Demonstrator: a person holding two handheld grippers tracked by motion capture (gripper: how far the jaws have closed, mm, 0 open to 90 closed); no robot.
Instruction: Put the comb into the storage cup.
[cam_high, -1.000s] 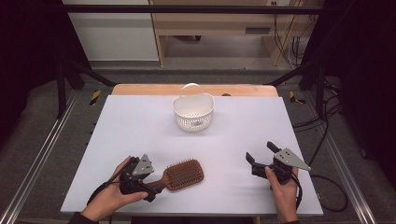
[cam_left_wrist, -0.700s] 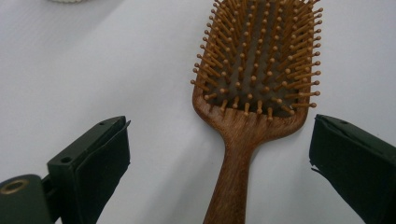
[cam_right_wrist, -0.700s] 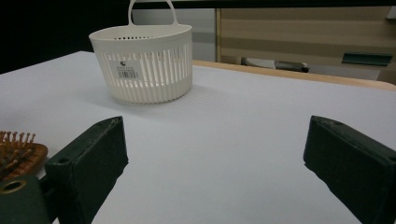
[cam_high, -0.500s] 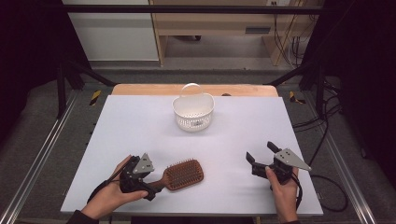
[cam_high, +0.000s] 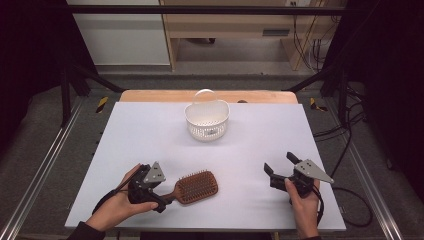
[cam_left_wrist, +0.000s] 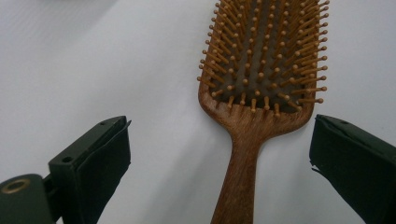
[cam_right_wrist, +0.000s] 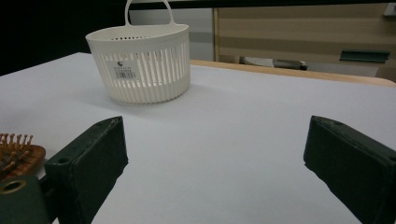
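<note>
- The bench (cam_high: 150, 130) is a white sheet with a wooden edge at the far side; its surface looks smooth, so a thing pushed sideways on it would likely slide.
- The basket (cam_high: 207, 120) stands upright near the far middle, well apart from both hands. It is white slotted plastic with a loop handle, and no contents are visible.
- The brush (cam_high: 195, 187) lies flat at the near left, bristles up, its handle pointing toward the person's left hand. It looks like solid wood: stiff, fairly light, not fragile (the bristle pad is the one soft part, and pins would give under a squeeze).
- The left tool (cam_left_wrist: 219, 158) is spread wide over the brush's handle, one jaw on each side, neither touching it. The handle runs up between them, nearer the right jaw in the left gripper view.
- The best hold, I judge, is across the narrow handle just below the head, where flat sides meet the pads; finished wood may be a little slick, so a firm squeeze is wise.
- The right tool (cam_high: 281, 165) rests at the near right, jaws apart and gripping nothing, aimed toward the basket.
</note>
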